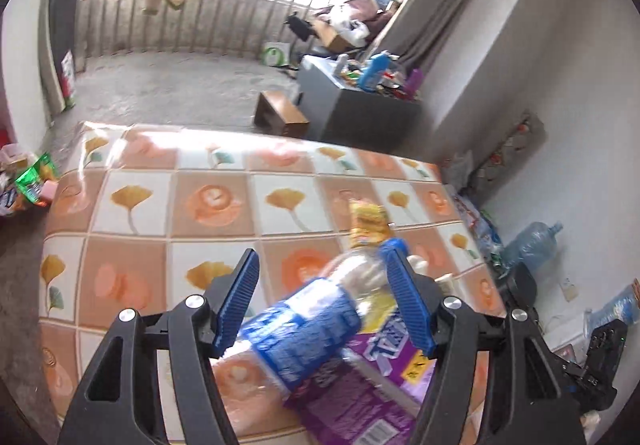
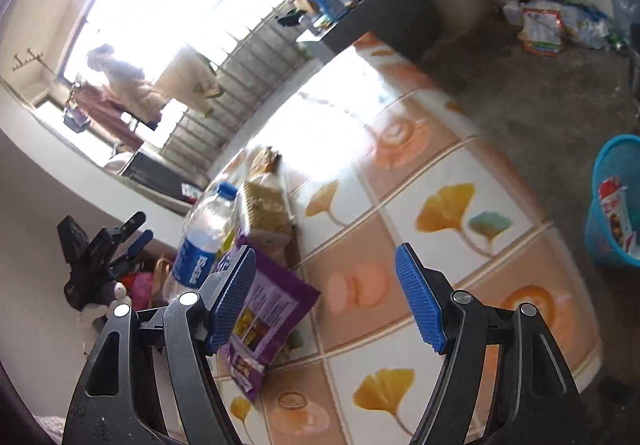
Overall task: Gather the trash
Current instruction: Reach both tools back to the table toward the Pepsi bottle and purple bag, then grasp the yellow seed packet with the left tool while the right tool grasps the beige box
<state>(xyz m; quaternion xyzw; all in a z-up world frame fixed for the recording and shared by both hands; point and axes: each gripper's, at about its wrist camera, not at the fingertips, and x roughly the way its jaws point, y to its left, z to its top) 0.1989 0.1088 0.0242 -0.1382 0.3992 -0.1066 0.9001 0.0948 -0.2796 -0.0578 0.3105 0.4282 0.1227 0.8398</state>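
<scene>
Left gripper (image 1: 324, 301) and right gripper (image 2: 326, 297) both spread — bottle (image 1: 304, 333) lies ungripped on table (image 1: 160, 205).

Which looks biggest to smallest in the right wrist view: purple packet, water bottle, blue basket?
1. purple packet
2. water bottle
3. blue basket, cut off by the frame edge and farther away, so its rank is unsure.

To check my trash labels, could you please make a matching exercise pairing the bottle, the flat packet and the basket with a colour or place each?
Things:
1. bottle
2. flat packet
3. basket

Descriptions:
a. on the floor beside the table
b. purple, on the tablecloth
c. clear, with a blue label

Pairs: 1-c, 2-b, 3-a
</scene>
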